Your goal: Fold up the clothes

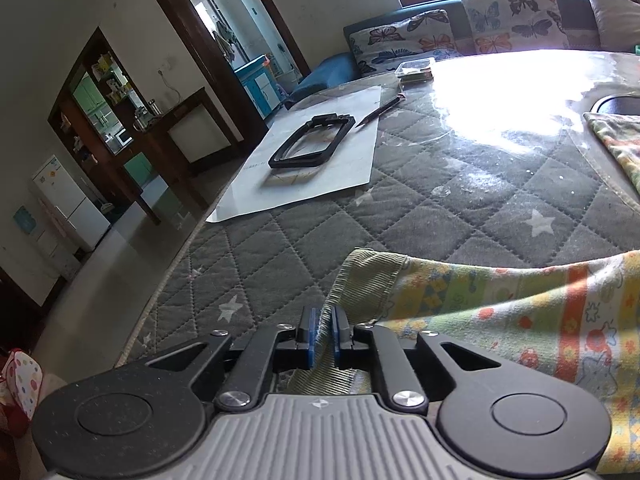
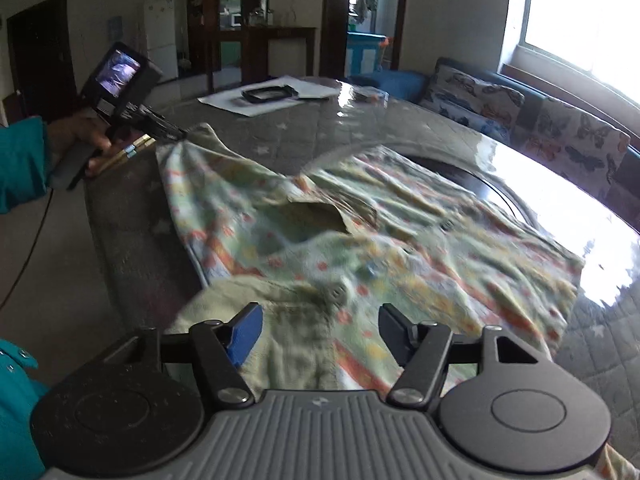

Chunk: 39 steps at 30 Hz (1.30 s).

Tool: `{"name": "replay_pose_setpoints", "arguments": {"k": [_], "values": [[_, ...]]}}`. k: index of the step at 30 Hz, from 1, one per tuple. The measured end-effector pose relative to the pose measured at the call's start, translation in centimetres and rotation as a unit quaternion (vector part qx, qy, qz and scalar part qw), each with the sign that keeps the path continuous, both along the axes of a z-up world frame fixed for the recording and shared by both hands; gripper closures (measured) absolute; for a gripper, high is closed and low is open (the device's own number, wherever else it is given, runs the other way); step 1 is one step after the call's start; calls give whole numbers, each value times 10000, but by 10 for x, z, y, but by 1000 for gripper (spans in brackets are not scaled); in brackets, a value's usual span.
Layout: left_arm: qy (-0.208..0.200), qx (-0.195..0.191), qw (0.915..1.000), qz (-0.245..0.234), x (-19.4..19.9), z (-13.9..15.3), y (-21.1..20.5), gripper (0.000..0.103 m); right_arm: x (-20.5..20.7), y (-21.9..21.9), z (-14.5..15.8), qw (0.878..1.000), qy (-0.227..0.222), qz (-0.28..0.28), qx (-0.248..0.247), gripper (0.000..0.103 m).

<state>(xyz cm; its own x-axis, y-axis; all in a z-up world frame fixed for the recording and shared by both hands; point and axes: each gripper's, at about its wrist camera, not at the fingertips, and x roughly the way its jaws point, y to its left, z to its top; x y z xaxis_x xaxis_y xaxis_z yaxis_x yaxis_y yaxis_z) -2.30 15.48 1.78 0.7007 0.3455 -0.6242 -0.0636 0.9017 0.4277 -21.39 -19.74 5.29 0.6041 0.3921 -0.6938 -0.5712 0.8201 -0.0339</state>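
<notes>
**A:** Two blue pads [image 1: 310, 338] sit close together at the bottom of the left wrist view. What is between them?

**B:** The green ribbed cuff [image 1: 362, 280] of the patterned garment [image 1: 520, 312]. The left gripper [image 1: 323, 336] has that hem in its narrow gap; whether the pads truly press on it or only flank it, I cannot tell. The cloth runs off to the right over the grey quilted table cover [image 1: 440, 208].

**A:** And further back in that view?

**B:** A white sheet of paper [image 1: 352, 160] with a black rectangular frame [image 1: 312, 140] lying on it, a pencil [image 1: 380, 111] at the paper's far corner, and a small clear box [image 1: 415, 70] beyond. A sofa with butterfly cushions [image 1: 512, 16] stands behind the table.

**A:** Now the right wrist view.

**B:** The right gripper [image 2: 320, 334] hangs over the near edge of the garment [image 2: 360, 232] with its jaws well apart. Cloth lies under the gap, but neither finger touches it, so nothing is gripped.

**A:** Where does the garment lie?

**B:** Spread and rumpled across the middle of the table [image 2: 280, 136], partly over a glossy dark part on the right. Its far left corner rises toward the left gripper [image 2: 176, 136], held by a hand [image 2: 84, 136] in a teal sleeve [image 2: 22, 160] at the table's left edge. The picture is blurred near the cloth's middle.
</notes>
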Motion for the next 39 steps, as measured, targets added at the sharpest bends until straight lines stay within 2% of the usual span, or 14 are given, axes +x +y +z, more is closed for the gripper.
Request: {"name": "replay_pose_setpoints", "arguments": {"k": [3, 6, 8, 11, 13, 16, 20, 23, 26, 28, 31, 32, 36, 39], "values": [[-107, 25, 9999, 10, -6, 6, 1, 74, -4, 12, -4, 9996, 85, 254, -72, 54], [-155, -90, 9998, -59, -15, 12, 2, 72, -8, 20, -17, 9988, 263, 337, -231, 70], [-159, -295, 9993, -168, -23, 19, 0, 72, -10, 22, -24, 9986, 338, 319, -243, 75], [-202, -767, 9945, -690, -44, 32, -12, 72, -12, 19, -22, 9990, 369, 227, -130, 96], [-241, -992, 9868, -1258, -65, 40, -31, 72, -11, 16, -21, 9992, 372, 128, -91, 97], [-241, -1285, 9668, -2198, -99, 49, -65, 72, -10, 6, -18, 9993, 363, -98, 73, 98], [-227, -1490, 9257, -3469, -140, 56, -111, 72, -11, -9, -12, 9983, 347, -367, 295, 98], [-73, -1496, 8941, -4220, -160, 52, -144, 73, -10, -21, -8, 9964, 332, -613, 488, 98], [130, -1293, 8751, -4661, -171, 42, -169, 76, -8, -32, -6, 9931, 369, -824, 746, 98], [193, -1109, 8708, -4785, -176, 37, -178, 76, -9, -36, -5, 9923, 348, -874, 800, 98], [308, -1090, 8609, -4960, -182, 34, -179, 74, -9, -39, -5, 9917, 338, -893, 857, 98], [317, -1016, 8601, -4989, -186, 32, -180, 74, -9, -40, -5, 9915, 337, -897, 875, 98], [315, -619, 8638, -4990, -192, 22, -185, 76, -8, -41, -7, 9910, 338, -904, 932, 98], [349, -574, 8655, -4964, -192, 20, -185, 83, -9, -41, -7, 9907, 343, -908, 950, 98]]}}
